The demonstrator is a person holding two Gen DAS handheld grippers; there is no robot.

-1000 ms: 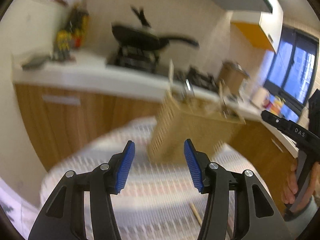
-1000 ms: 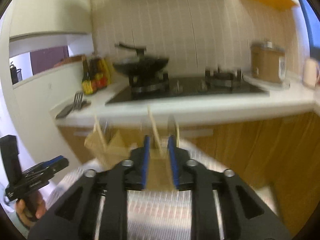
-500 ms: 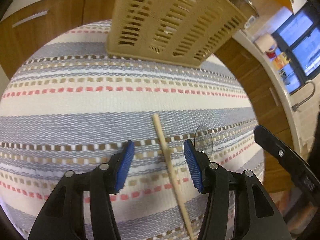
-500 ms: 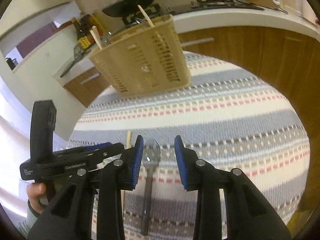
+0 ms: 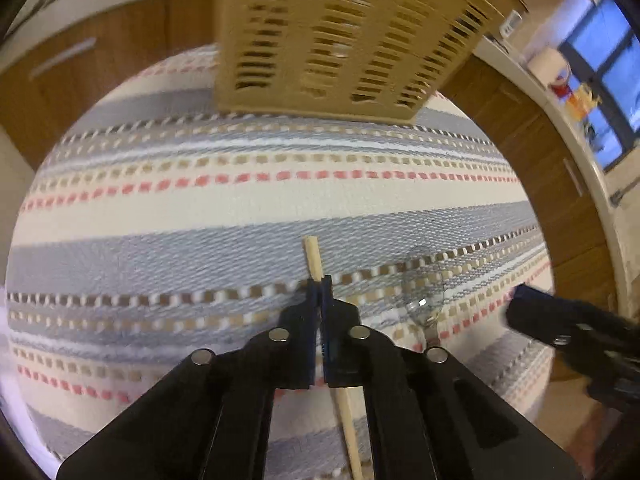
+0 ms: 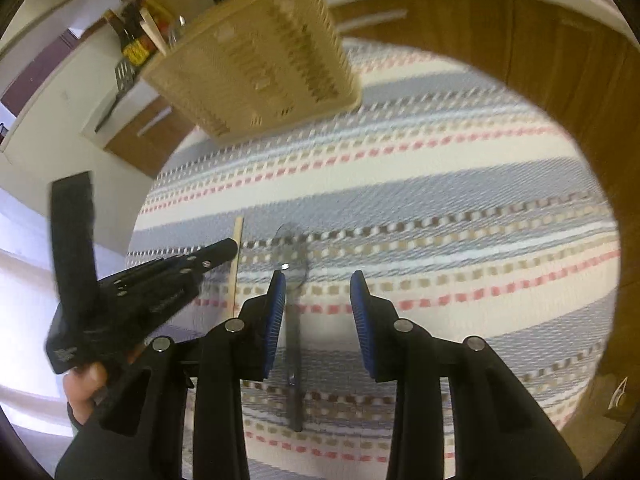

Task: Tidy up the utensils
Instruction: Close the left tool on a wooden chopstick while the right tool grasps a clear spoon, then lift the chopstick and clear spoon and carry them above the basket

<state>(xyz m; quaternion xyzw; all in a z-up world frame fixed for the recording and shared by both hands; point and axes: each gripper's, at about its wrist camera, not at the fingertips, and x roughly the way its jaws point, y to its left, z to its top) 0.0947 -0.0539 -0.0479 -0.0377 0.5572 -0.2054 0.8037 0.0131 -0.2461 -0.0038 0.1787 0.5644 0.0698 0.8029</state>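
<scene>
- A round desk (image 5: pixel 248 208) covered with a woven cloth striped in grey, cream, pink and brown fills both wrist views.
- The left gripper (image 5: pixel 319 286) points steeply down at the cloth. Its blue-padded jaws are pressed together, pinching a pale wooden chopstick (image 5: pixel 311 256).
- The chopstick lies on the cloth; its blunt end sticks out just past the jaw tips, and its shaft runs back under the gripper.
- In the right wrist view the same chopstick (image 6: pixel 237 264) shows beside the tip of the left gripper (image 6: pixel 228 246), which a hand (image 6: pixel 86 390) holds by its black handle.
- The right gripper (image 6: pixel 318 280) hangs over a spoon (image 6: pixel 294 320). Its jaws are spread and opening, and they do not touch the spoon.
- The spoon lies flat on the cloth just beside the chopstick, bowl pointing away, handle running back between the jaws nearer the left one.
- A tan slotted utensil basket (image 5: pixel 340 36) stands at the far side of the desk, well apart from both utensils, with sticks poking out of its top.
- Wooden cabinet fronts (image 6: pixel 500 32) stand behind the desk.
</scene>
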